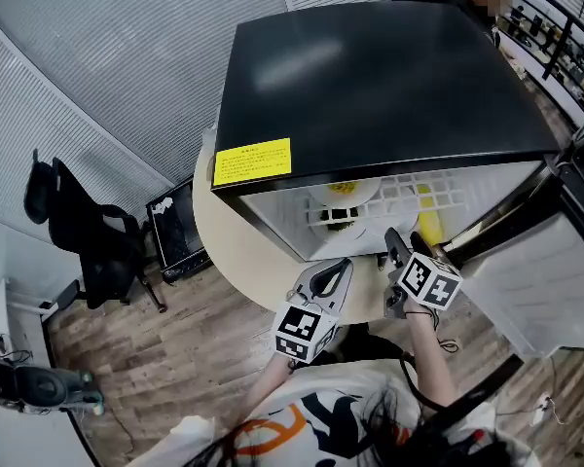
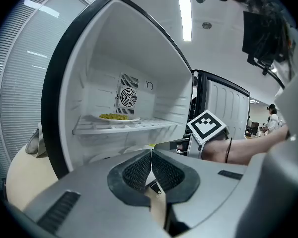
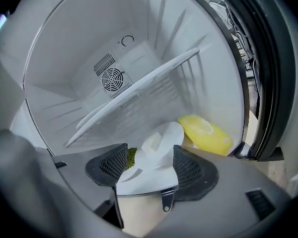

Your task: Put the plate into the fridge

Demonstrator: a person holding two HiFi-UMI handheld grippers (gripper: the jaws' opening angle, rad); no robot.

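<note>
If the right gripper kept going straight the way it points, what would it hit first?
Most likely the white plate lying right between the right gripper's open jaws, though depth is unclear.

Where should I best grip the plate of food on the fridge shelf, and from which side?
Grip the plate by its bare front rim, coming level through the fridge's open front: it lies flat on the wire shelf, food heaped mid-plate, walls behind and beside.
</note>
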